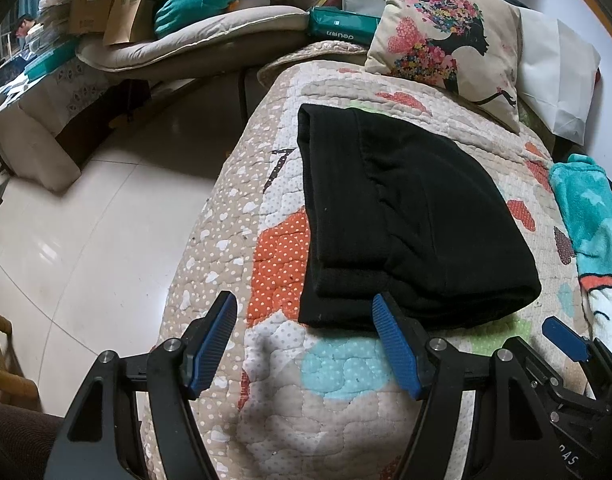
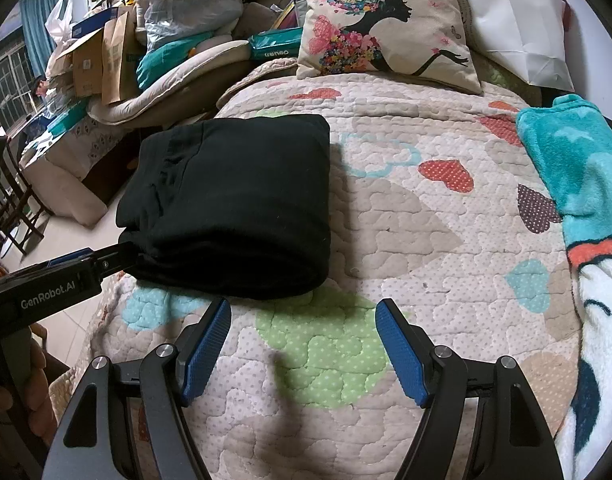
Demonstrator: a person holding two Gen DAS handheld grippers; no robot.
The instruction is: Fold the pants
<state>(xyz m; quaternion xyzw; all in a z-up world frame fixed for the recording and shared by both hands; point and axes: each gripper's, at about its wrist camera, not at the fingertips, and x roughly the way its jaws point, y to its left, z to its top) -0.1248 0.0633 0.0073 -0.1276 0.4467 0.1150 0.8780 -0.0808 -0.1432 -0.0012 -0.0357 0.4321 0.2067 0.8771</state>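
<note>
Black pants lie folded into a thick rectangle on the quilted bedspread; they also show in the right wrist view, at the bed's left side. My left gripper is open and empty, just short of the pants' near edge. My right gripper is open and empty over the quilt, to the right of the pants' near corner. The left gripper's body shows at the left of the right wrist view, close to the pants. The right gripper's finger shows at the lower right of the left wrist view.
A printed cushion and a white pillow lie at the bed's head. A teal blanket lies along the right side. Left of the bed are tiled floor and a cluttered sofa with boxes.
</note>
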